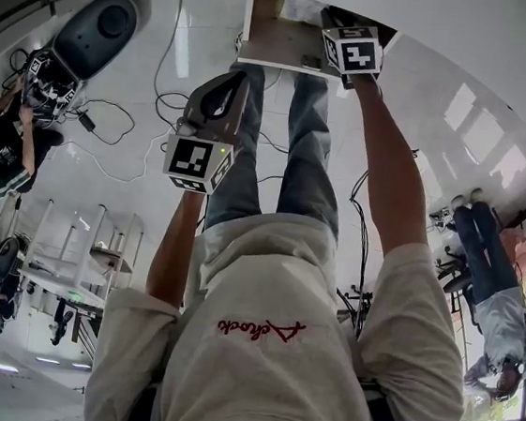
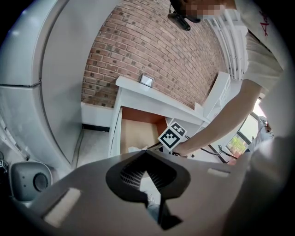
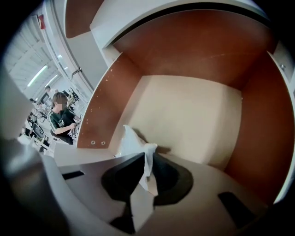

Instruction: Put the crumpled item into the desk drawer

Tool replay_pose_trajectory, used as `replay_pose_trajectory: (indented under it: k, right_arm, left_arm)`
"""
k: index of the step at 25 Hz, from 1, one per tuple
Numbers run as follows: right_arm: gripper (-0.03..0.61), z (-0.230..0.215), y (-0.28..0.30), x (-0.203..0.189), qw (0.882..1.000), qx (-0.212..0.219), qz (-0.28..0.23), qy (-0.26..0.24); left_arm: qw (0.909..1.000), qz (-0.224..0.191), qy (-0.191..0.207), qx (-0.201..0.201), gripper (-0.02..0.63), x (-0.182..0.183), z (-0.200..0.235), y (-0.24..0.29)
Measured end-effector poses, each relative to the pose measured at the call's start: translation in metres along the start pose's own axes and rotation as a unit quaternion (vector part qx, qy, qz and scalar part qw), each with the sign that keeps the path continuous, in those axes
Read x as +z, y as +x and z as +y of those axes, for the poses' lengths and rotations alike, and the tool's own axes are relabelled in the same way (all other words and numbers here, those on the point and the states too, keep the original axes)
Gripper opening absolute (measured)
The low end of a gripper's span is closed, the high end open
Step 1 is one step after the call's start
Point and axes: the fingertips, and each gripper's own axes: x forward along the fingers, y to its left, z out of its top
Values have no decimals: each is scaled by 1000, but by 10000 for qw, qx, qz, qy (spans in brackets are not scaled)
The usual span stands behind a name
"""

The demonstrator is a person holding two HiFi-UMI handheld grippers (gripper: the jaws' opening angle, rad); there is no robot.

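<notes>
The desk drawer (image 1: 269,36) stands pulled out, its pale wooden floor (image 3: 193,115) and brown side walls showing. A white crumpled paper (image 3: 134,144) is pinched between the jaws of my right gripper (image 3: 145,159), which is shut on it and reaches down inside the drawer, the paper just above the floor. From the head view, the right gripper (image 1: 336,21) is at the drawer's right side. My left gripper (image 1: 229,80) hangs in front of the drawer above the person's legs, its jaws closed with nothing held (image 2: 146,154). The left gripper view shows the open drawer (image 2: 138,131) and the right gripper's marker cube (image 2: 173,135).
The white desk (image 2: 152,99) stands against a brick wall (image 2: 152,50), with a small frame (image 2: 146,79) on top. Cables (image 1: 130,133) run across the floor. A dark rounded device (image 1: 99,31), a white rack (image 1: 74,249) and seated people (image 1: 493,307) surround the spot.
</notes>
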Motion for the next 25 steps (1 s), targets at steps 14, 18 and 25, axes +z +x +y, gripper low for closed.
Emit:
replay_pose_trajectory:
  k: [14,18,25]
  right_arm:
    - [143,-1,-27,18,9988,-113,-478,-50]
    - [126,4,-40,29,9970,-89,-756,-116]
    - [32,15,-67,20,9939,-176,-1089,-81]
  left_arm:
    - [10000,-66,-8,-12,8,4,-8,0]
    - [10000,-85,2,-31,8,6,-11,2]
    - [9999,-122,49,-34,8,10,-13,7]
